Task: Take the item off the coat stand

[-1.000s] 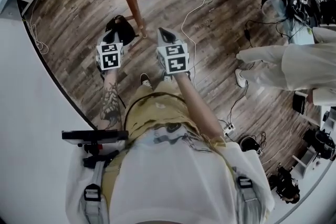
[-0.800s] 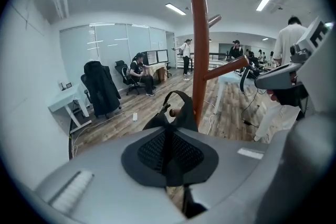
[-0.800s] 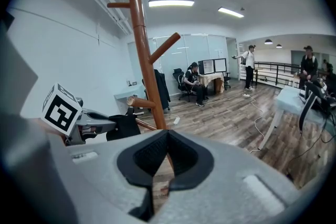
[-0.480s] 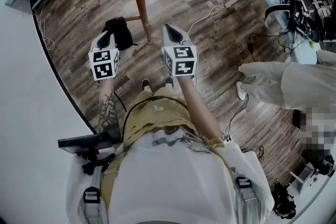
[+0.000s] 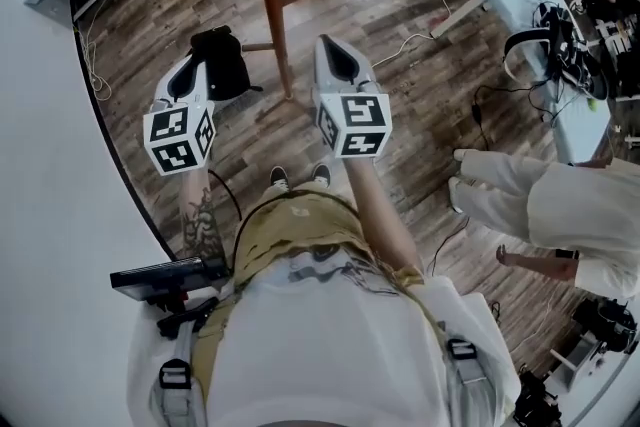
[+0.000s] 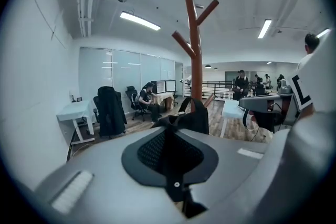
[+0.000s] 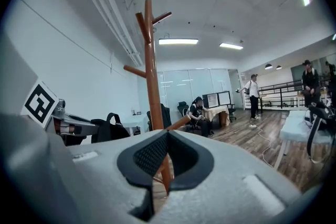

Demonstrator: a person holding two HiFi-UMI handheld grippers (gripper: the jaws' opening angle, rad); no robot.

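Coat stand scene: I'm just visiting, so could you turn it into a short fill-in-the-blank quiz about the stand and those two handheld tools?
1. The tool clamped on the item is the person's ____ one.
2. The item's colour is ____.
3. The coat stand rises from a floor of ____ planks.

Missing words: left; black; wooden.

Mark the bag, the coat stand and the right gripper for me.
bag [image 5: 224, 67]: head view, on its black body.
coat stand [image 5: 271, 5]: head view, on the pole.
right gripper [image 5: 328, 45]: head view, between its tips.
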